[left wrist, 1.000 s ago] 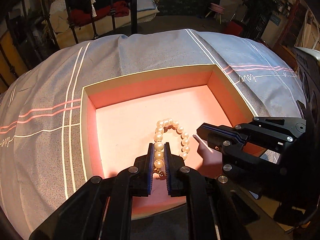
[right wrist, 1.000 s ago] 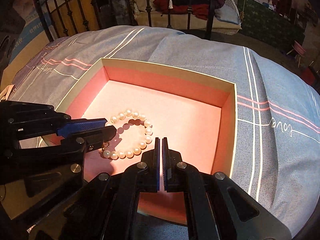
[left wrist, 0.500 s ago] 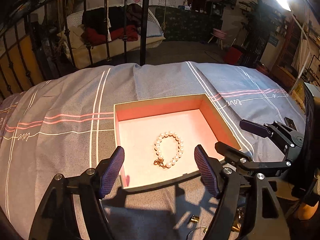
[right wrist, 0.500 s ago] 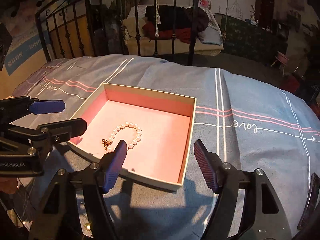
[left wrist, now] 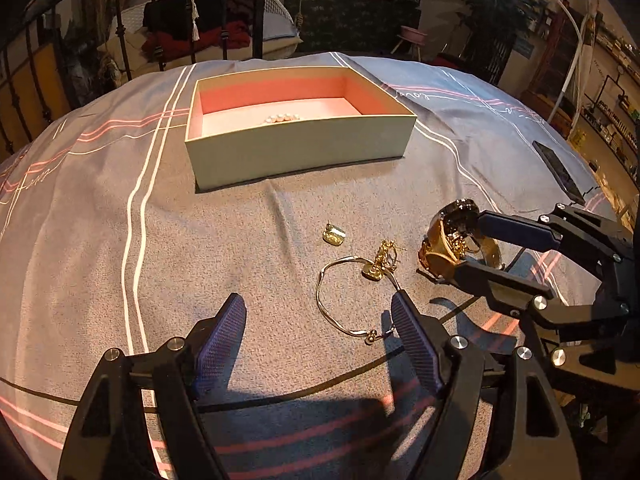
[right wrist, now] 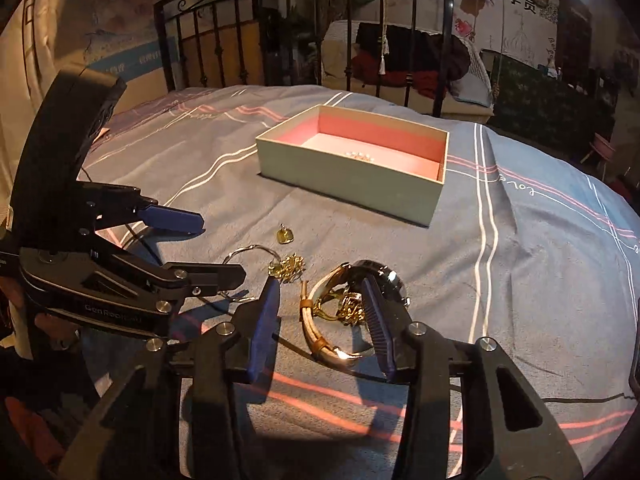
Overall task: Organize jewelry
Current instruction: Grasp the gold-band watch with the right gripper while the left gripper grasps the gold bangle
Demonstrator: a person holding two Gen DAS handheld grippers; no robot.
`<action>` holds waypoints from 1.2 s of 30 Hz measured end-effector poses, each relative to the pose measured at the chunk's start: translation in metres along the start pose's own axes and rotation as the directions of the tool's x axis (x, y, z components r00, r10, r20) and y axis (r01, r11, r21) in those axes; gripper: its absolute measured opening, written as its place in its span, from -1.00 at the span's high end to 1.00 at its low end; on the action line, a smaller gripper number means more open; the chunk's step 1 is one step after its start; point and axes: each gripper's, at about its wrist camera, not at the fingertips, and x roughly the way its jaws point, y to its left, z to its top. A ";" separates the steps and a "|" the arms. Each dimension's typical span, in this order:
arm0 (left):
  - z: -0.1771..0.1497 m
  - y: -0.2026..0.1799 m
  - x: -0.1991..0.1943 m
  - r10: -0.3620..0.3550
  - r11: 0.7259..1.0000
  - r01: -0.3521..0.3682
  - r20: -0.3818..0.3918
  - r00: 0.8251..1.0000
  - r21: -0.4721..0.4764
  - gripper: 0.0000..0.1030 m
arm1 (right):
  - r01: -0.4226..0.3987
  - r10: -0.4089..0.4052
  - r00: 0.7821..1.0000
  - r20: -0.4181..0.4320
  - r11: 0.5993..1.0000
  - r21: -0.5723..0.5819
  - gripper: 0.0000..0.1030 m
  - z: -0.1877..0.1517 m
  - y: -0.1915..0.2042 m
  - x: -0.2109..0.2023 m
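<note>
A pale box with a pink lining (left wrist: 296,156) (right wrist: 344,176) stands on the bedspread, and a pearl bracelet (left wrist: 282,118) (right wrist: 360,155) lies inside it. Nearer to me lie a small gold earring (left wrist: 334,236) (right wrist: 285,236), a thin gold bangle (left wrist: 340,312) and a gold chain piece (left wrist: 382,260) (right wrist: 288,267). A gold watch with a dark face (left wrist: 448,248) (right wrist: 344,308) lies between the closing jaws of my right gripper (right wrist: 320,300) (left wrist: 466,242); a gap shows at its left pad. My left gripper (left wrist: 318,308) (right wrist: 218,248) is open and empty over the bangle.
A dark phone (left wrist: 558,172) lies on the grey striped bedspread (left wrist: 100,220) at the right. A black iron bed rail (right wrist: 304,32) stands behind the box, with bedding and furniture beyond it.
Both grippers pulled back out of the box and opened. The left one let go of the pearl bracelet, which stayed inside. The right one now straddles the watch and has narrowed.
</note>
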 end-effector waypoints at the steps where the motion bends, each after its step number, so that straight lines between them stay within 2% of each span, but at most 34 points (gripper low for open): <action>1: 0.000 0.000 0.002 0.002 1.000 -0.002 0.002 1.000 -0.006 -0.42 | 0.001 -0.001 1.000 -0.007 1.000 -0.008 0.18 -0.001 0.003 0.003; 6: -0.002 -0.003 0.005 0.003 1.000 -0.003 -0.003 1.000 -0.004 -0.40 | 0.007 -0.007 0.999 -0.036 1.000 0.006 0.19 -0.009 0.004 0.011; 9: -0.003 -0.005 0.003 -0.037 0.999 0.038 0.001 0.999 -0.007 -0.43 | -0.001 0.001 1.000 -0.023 1.000 0.028 0.19 -0.019 0.001 0.007; 15: -0.001 -0.022 0.018 -0.006 0.996 0.008 -0.020 1.000 0.087 -0.45 | -0.001 0.001 1.000 -0.028 1.000 -0.010 0.19 -0.024 0.001 0.008; 21: 0.005 -0.019 0.027 -0.040 0.994 0.043 -0.039 0.998 0.100 -0.45 | 0.004 -0.006 0.999 -0.045 0.999 -0.033 0.35 -0.021 0.001 0.018; 25: 0.002 -0.017 0.023 -0.033 0.993 0.034 -0.015 0.999 0.114 -0.14 | -0.001 -0.001 0.999 -0.040 0.999 -0.041 0.61 -0.020 0.006 0.021; 27: 0.002 -0.015 0.022 -0.028 0.993 0.028 -0.006 1.000 0.113 0.00 | -0.002 0.001 0.999 -0.036 0.999 -0.035 0.68 -0.020 0.007 0.021; 36: 0.004 -0.014 0.016 -0.031 0.996 0.029 0.015 0.999 0.085 0.02 | -0.003 0.003 1.000 -0.005 1.000 -0.023 0.79 -0.018 0.008 0.014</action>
